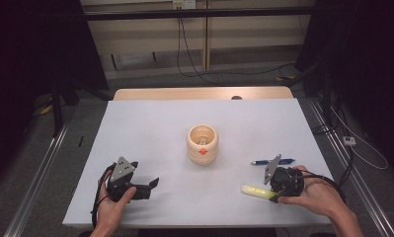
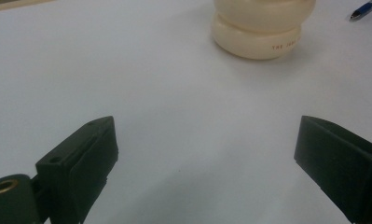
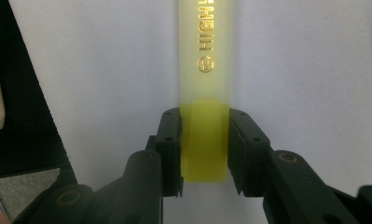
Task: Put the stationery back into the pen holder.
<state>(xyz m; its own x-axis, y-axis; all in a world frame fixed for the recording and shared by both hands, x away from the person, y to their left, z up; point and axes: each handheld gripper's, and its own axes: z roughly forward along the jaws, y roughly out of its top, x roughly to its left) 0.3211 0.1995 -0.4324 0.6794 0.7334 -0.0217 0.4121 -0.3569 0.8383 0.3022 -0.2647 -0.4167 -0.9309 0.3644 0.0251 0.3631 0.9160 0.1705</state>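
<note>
A yellow highlighter point(image 1: 256, 191) lies flat on the white table point(image 1: 150, 123) near its front right edge. My right gripper point(image 1: 273, 194) is shut on its bright yellow cap end. In the right gripper view the two black pads point(image 3: 170, 144) press against both sides of the cap, and the pale barrel of the highlighter point(image 3: 204, 51) with gold lettering runs away from my right gripper point(image 3: 204, 140). My left gripper point(image 1: 151, 189) rests at the front left of the table. It stands open point(image 2: 204, 140) over bare tabletop with nothing between its jaws.
A cream ribbed pot point(image 1: 202, 144) stands in the middle of the table, with something small lying inside it and an orange mark on its front; the pot's base point(image 2: 260, 32) appears ahead of the left jaws. A blue pen point(image 1: 272, 161) lies just behind the right hand.
</note>
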